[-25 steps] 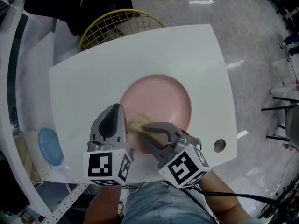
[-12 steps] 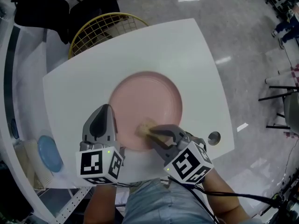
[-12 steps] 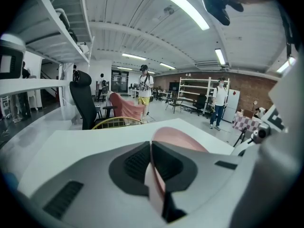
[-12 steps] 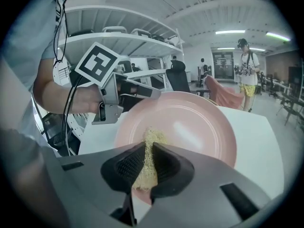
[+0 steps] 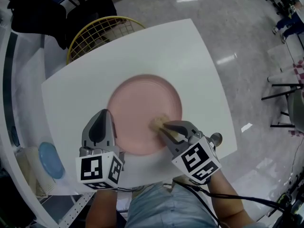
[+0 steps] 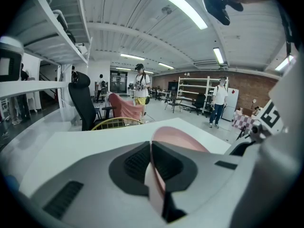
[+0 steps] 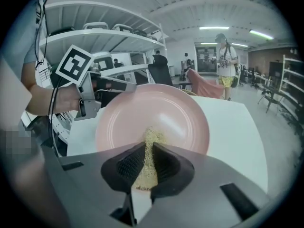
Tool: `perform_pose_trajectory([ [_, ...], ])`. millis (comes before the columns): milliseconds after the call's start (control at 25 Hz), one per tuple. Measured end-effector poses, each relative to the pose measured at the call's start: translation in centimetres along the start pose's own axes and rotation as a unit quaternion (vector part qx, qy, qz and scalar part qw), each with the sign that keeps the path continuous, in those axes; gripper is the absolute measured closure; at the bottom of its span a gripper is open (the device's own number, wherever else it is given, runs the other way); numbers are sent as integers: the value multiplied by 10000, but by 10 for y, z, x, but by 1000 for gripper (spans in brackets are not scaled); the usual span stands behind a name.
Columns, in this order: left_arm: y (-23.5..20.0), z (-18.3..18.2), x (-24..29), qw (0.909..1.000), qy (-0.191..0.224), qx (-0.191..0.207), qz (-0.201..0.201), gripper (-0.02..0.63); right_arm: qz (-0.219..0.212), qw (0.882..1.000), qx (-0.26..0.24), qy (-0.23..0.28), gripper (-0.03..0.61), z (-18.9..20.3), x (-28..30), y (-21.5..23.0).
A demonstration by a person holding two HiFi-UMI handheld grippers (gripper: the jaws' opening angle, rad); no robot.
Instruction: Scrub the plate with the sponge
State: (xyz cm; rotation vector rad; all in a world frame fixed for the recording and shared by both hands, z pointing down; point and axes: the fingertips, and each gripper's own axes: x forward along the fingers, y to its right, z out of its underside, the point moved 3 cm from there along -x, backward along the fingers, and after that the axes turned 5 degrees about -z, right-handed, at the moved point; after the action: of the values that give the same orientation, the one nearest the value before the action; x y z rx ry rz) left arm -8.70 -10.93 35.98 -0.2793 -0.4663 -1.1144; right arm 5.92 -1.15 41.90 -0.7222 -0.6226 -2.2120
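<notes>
While a second ago the sponge (image 5: 157, 123) lay on the near left part of the plate (image 5: 142, 103), close by the left gripper (image 5: 106, 119), it now sits on the plate's near right part, not far from the right rim, and the two grippers that were almost side by side stand well apart; the left gripper has kept its place at the plate's left rim, and the plate stays flat on the white table (image 5: 190, 56). From the head view most of the sponge is covered by the right gripper (image 5: 164, 126), only a pale yellow tip showing, and the left gripper's own body covers the spot where it meets the rim; the marker cubes hide both hands, though a forearm (image 5: 223, 198) shows behind the right one. Seen along its jaws, the left gripper is clamped on the pink rim, which runs up between the two pads, and the right gripper is closed tight on the sponge, whose free end presses on the plate's surface. The left gripper points straight away from the person, the right one slants inward to the left over the plate
</notes>
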Motion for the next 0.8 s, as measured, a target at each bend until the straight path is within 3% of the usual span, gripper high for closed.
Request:
perform_pose_trajectory([
  [320, 2, 0, 0, 10000, 17, -4, 64, 591, 706, 9971, 272, 45, 525, -6, -2, 29],
  [800, 9, -2, 0, 9998, 32, -4, 211, 591, 1330, 9901, 287, 330, 523, -38, 7, 70],
])
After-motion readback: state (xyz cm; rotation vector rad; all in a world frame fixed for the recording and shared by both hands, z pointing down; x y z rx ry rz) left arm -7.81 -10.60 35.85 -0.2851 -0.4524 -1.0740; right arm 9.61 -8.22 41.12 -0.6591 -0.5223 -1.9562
